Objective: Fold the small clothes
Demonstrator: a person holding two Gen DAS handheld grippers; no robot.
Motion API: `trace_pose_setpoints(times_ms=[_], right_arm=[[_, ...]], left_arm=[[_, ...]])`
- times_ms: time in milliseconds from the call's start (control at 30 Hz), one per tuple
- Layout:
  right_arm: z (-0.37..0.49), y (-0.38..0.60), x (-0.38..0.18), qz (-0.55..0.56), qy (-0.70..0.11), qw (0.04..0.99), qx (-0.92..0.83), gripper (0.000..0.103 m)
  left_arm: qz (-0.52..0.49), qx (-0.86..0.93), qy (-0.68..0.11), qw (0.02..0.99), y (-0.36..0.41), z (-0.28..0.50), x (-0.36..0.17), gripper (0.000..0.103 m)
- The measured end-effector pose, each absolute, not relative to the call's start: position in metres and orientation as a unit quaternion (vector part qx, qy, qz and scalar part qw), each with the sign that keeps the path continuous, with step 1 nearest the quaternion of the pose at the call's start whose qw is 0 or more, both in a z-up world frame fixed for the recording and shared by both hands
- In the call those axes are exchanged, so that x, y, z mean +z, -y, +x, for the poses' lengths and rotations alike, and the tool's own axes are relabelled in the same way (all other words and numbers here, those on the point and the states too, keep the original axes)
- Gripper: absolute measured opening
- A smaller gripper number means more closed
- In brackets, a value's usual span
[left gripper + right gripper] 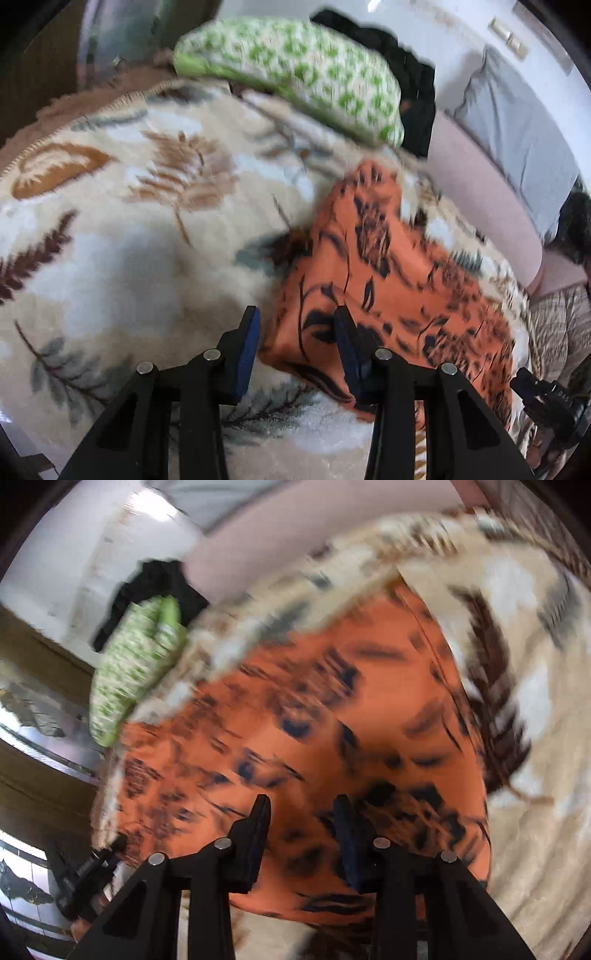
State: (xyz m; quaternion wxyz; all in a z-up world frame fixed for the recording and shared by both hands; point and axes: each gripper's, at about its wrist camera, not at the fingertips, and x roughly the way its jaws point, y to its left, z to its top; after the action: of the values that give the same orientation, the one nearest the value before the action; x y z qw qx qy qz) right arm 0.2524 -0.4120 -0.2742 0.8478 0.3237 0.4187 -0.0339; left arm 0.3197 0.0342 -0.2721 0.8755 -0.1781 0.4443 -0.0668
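An orange garment with a dark floral print point(373, 280) lies on a cream leaf-patterned blanket point(129, 221). My left gripper point(297, 325) is open, its jaws over the garment's near left corner, holding nothing. In the right wrist view the same orange garment point(314, 720) fills the middle, blurred by motion. My right gripper point(303, 812) is open just above the garment's near part, holding nothing. The other gripper shows at the lower right edge of the left wrist view point(546, 398) and at the lower left of the right wrist view point(88, 875).
A green-and-white patterned pillow point(295, 70) lies at the far end of the blanket, with a dark garment point(413, 85) behind it. A pink surface point(480, 184) and a grey cushion point(517, 125) lie to the right. A wooden frame point(37, 686) borders the left.
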Motion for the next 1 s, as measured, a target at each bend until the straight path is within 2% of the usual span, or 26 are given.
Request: trace_pose_setpoints(times_ms=[133,200,300,533,667,767,833,1000], right_arm=[[0.276,0.379,-0.257,0.301,-0.408,0.862,0.005,0.038],[0.294,0.355,-0.273,0.284,-0.434,0.855,0.014,0.038],[0.314,0.338,-0.307,0.267,-0.503,0.822,-0.008,0.040],[0.346,0.300,-0.254,0.248,-0.458,0.853,0.034,0.040],[0.409,0.240,-0.254,0.237,-0.470,0.845,0.093,0.040],[0.467,0.205,-0.286,0.253,-0.520,0.810,0.097,0.040],[0.495,0.195,-0.307,0.234,-0.536,0.808,0.071,0.041],[0.515,0.208,-0.305,0.275,-0.491,0.826,0.041,0.040]], left_arm=[[-0.137,-0.059,-0.429,0.891,-0.021,0.322,-0.268,0.042],[-0.111,-0.024,-0.473,0.874,-0.017,0.329,-0.288,0.043],[-0.125,-0.025,-0.480,0.868,-0.021,0.331,-0.294,0.044],[-0.121,-0.046,-0.476,0.870,-0.027,0.331,-0.294,0.045],[-0.133,-0.047,-0.486,0.863,-0.031,0.330,-0.297,0.052],[-0.139,-0.045,-0.491,0.859,-0.035,0.332,-0.301,0.061],[-0.146,-0.046,-0.496,0.855,-0.036,0.334,-0.304,0.063],[-0.151,-0.046,-0.497,0.853,-0.037,0.334,-0.301,0.065]])
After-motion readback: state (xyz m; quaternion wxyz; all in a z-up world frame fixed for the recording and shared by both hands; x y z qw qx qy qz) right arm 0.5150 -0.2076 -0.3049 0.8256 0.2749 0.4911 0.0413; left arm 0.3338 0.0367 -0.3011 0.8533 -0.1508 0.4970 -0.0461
